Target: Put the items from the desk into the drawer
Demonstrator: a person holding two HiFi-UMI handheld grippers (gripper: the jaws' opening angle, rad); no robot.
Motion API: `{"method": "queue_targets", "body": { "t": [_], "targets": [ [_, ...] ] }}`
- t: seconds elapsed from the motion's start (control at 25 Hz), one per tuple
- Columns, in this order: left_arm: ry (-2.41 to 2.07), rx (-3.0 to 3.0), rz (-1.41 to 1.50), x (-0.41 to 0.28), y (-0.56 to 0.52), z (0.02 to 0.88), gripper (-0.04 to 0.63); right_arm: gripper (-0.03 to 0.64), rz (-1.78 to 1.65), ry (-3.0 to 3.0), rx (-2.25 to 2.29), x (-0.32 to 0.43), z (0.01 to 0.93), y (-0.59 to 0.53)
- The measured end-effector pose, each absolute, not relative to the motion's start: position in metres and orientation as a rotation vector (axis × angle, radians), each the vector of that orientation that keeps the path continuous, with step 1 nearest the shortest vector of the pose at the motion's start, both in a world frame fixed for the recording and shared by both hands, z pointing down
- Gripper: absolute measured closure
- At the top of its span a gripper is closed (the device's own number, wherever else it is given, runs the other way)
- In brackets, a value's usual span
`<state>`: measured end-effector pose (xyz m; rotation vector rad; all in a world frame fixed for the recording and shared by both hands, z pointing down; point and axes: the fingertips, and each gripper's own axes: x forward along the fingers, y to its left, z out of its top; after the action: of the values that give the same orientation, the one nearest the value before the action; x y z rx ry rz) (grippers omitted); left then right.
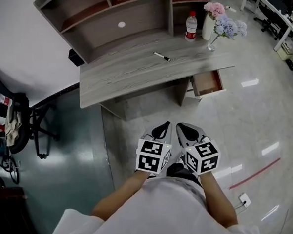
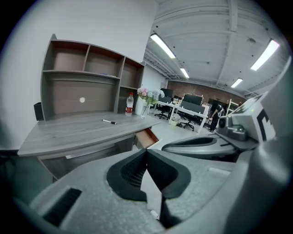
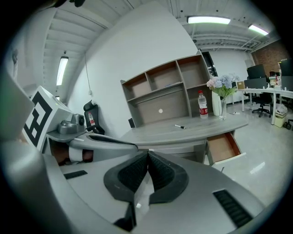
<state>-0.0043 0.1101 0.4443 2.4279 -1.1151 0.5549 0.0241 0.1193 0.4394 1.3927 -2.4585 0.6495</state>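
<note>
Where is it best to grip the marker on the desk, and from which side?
Grip the marker at mid-barrel, coming down from above, jaws across its length. It lies flat on the desk, thin and long, so a side approach would likely push it.

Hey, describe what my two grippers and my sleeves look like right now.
The left gripper and the right gripper both have light grey, tapering jaws lined with black ribbed pads. Each carries a white cube printed with black square markers. No cables show. The person wears a white short-sleeved shirt, which leaves the forearms uncovered.
</note>
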Motion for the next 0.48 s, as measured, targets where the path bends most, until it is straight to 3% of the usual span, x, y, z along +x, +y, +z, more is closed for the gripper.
{"method": "queue_targets", "body": {
  "t": [0.48],
  "targets": [
    [-1.219, 2.369, 0.597, 0.051, 0.069, 0.441, 0.592, 0.615, 0.692, -2.54, 1.294, 0.077, 0.44, 0.079]
  ]
}}
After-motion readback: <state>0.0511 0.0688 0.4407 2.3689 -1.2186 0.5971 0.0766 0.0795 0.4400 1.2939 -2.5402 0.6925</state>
